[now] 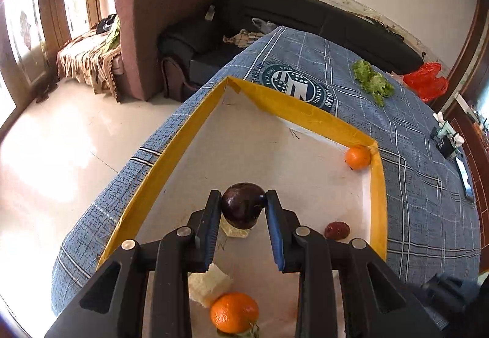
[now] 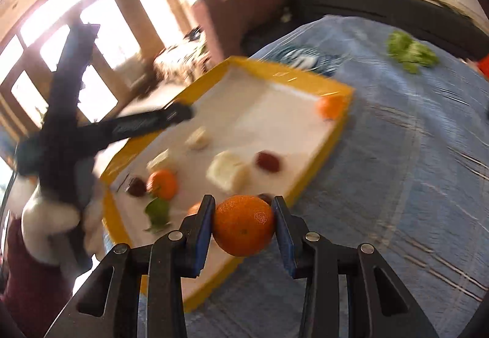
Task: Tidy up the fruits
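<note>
Nearest us the right gripper [image 2: 243, 228] pinches an orange [image 2: 243, 226] low in the frame over the yellow-rimmed tray's [image 2: 342, 136] near edge, our left gripper [image 1: 243, 212] clasps a dark plum [image 1: 243, 205] mid-frame above the tray floor, and farther off another orange [image 1: 357, 157] sits in the right corner.

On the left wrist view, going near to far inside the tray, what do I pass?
Orange at the bottom edge → white block → dark plum held in the left claw → orange in the tray's far right corner.
</note>
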`<state>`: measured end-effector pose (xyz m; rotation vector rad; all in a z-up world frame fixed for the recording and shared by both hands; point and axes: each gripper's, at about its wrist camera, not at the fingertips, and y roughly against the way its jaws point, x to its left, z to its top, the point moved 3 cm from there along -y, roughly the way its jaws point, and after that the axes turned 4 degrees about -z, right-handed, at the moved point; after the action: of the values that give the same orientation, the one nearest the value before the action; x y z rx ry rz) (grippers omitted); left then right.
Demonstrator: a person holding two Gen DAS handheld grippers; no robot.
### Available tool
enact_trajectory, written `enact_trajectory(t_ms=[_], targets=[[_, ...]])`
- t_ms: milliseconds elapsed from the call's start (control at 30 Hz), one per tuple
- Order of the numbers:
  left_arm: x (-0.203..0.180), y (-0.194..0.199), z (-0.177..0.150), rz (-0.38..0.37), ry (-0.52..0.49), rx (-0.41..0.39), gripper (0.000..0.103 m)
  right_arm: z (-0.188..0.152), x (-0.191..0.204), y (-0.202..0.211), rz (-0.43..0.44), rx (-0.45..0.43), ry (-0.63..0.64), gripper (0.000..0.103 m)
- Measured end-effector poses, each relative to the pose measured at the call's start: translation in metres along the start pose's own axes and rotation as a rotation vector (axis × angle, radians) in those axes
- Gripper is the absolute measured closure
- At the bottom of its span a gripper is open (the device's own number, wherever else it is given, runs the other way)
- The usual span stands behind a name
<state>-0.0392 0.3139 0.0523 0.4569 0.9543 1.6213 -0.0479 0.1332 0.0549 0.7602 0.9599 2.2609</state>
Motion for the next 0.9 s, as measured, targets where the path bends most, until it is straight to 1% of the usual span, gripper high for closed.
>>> enact_trajectory(t_ms=[100, 167, 200, 300, 333, 367, 433, 500, 533, 567, 600, 633, 733, 800, 867, 900], targets=[[0.006, -0.005, 0.001, -0.006, 0.018, 0.000, 0.073, -0.001, 0.017, -0.018, 0.001, 0.023, 0.038, 0.060], [0.009, -0.003, 0.000, -0.017, 0.030, -0.008, 0.066, 0.001, 0.025, -0.027, -0.015, 0.029, 0.057, 0.060], [0.010, 0.000, 0.000, -0.016, 0.034, -0.017, 0.059, 0.003, 0.029, -0.031, -0.022, 0.021, 0.066, 0.060], [0.012, 0.016, -0.001, -0.004, 0.037, -0.066, 0.054, 0.010, 0.040, -0.036, -0.052, -0.012, 0.094, 0.060], [0.014, 0.025, -0.002, 0.007, 0.042, -0.086, 0.049, 0.011, 0.042, -0.037, -0.059, -0.019, 0.102, 0.059], [0.015, 0.035, -0.004, 0.025, 0.046, -0.113, 0.047, 0.012, 0.044, -0.038, -0.059, -0.022, 0.105, 0.059], [0.016, 0.055, -0.009, 0.074, 0.045, -0.171, 0.038, 0.013, 0.046, -0.035, -0.052, -0.039, 0.098, 0.059], [0.016, 0.078, -0.016, 0.166, 0.043, -0.238, 0.032, 0.010, 0.043, -0.027, -0.046, -0.059, 0.077, 0.055], [0.013, 0.091, -0.021, 0.226, 0.033, -0.280, 0.025, 0.009, 0.041, -0.023, -0.045, -0.068, 0.065, 0.051], [0.009, 0.102, -0.025, 0.269, 0.026, -0.314, 0.021, 0.007, 0.039, -0.018, -0.047, -0.079, 0.051, 0.048], [0.005, 0.113, -0.030, 0.308, 0.023, -0.343, 0.013, 0.005, 0.036, -0.012, -0.054, -0.091, 0.035, 0.047], [0.001, 0.123, -0.035, 0.337, 0.024, -0.369, 0.009, 0.003, 0.033, -0.007, -0.063, -0.100, 0.023, 0.047], [-0.012, 0.144, -0.046, 0.353, 0.030, -0.415, 0.005, -0.005, 0.022, 0.010, -0.091, -0.128, -0.014, 0.046], [-0.022, 0.151, -0.052, 0.354, 0.027, -0.418, 0.004, -0.012, 0.013, 0.024, -0.110, -0.149, -0.043, 0.044], [-0.032, 0.154, -0.057, 0.350, 0.018, -0.414, 0.004, -0.018, 0.006, 0.033, -0.114, -0.162, -0.071, 0.039], [-0.037, 0.155, -0.060, 0.341, 0.016, -0.409, 0.004, -0.022, 0.002, 0.039, -0.116, -0.168, -0.086, 0.038]])
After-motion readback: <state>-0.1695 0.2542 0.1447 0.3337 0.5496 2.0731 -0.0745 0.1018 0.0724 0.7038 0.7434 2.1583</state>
